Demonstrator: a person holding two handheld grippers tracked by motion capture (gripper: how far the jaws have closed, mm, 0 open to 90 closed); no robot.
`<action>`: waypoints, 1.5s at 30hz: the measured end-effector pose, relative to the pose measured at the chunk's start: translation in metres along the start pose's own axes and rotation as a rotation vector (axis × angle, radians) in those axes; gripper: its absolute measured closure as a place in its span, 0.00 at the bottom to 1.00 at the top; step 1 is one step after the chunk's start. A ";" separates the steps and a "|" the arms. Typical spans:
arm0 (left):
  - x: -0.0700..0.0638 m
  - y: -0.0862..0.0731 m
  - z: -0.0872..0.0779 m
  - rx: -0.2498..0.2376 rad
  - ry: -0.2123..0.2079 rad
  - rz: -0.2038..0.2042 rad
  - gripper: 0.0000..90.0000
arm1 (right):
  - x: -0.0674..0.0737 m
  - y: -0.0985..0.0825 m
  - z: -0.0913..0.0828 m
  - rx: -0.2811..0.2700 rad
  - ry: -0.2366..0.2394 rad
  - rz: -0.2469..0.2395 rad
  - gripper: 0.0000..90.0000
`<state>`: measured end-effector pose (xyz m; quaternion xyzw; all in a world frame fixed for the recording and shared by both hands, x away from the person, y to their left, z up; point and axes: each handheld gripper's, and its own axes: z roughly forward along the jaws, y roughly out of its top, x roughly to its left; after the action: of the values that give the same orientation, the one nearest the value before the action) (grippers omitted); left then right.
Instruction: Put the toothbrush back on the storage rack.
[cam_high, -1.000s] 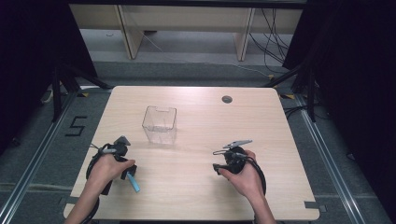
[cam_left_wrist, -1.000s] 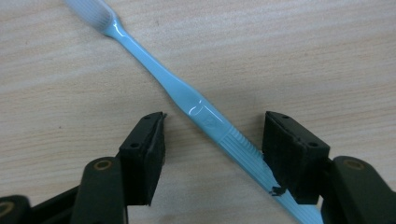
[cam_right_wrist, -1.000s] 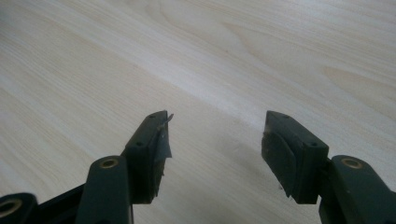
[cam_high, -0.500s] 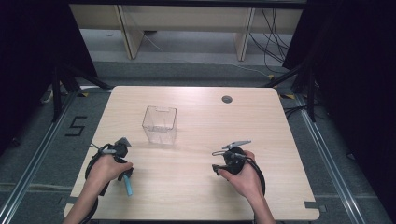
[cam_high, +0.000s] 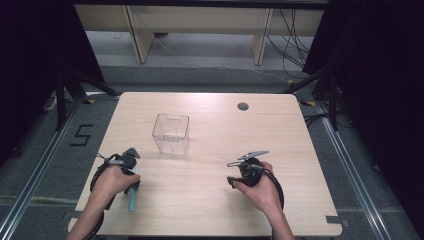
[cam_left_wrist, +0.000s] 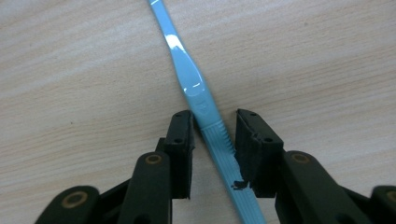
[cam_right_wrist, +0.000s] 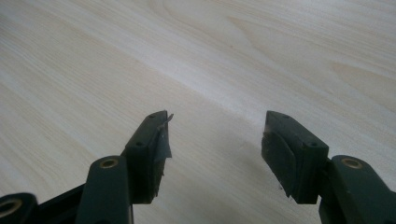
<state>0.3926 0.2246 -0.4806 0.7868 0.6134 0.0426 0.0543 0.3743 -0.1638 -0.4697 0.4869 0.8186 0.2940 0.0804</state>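
Note:
A light blue toothbrush lies flat on the wooden table, its ribbed handle running back between the jaws of my left gripper. Those jaws have just been closing and now stand close on either side of the handle, with a thin gap still showing at the right pad. In the high view the left gripper sits near the table's front left, and the toothbrush sticks out below the hand. My right gripper is open over bare wood with nothing between its jaws; the high view has this right gripper at the front right.
A clear square plastic container stands upright at the middle left of the table, beyond both hands. A round cable hole lies near the far edge. Black curtains and floor rails flank the table.
The left gripper's jaws have narrowed around the toothbrush. The toothbrush's near end has swung left, so it now lies nearly straight toward the front edge. The right hand has not moved.

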 end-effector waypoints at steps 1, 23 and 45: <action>-0.001 -0.001 0.000 0.004 -0.004 -0.014 0.76 | 0.000 0.000 0.000 0.001 -0.001 0.000 0.46; 0.005 -0.004 0.000 -0.006 -0.038 0.051 0.87 | -0.001 -0.001 0.003 0.004 0.005 -0.017 0.46; 0.024 -0.015 -0.006 -0.151 -0.089 0.078 0.87 | -0.001 -0.002 0.004 0.000 0.000 -0.008 0.46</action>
<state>0.3836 0.2519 -0.4771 0.8048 0.5743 0.0559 0.1391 0.3752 -0.1641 -0.4742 0.4835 0.8207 0.2934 0.0817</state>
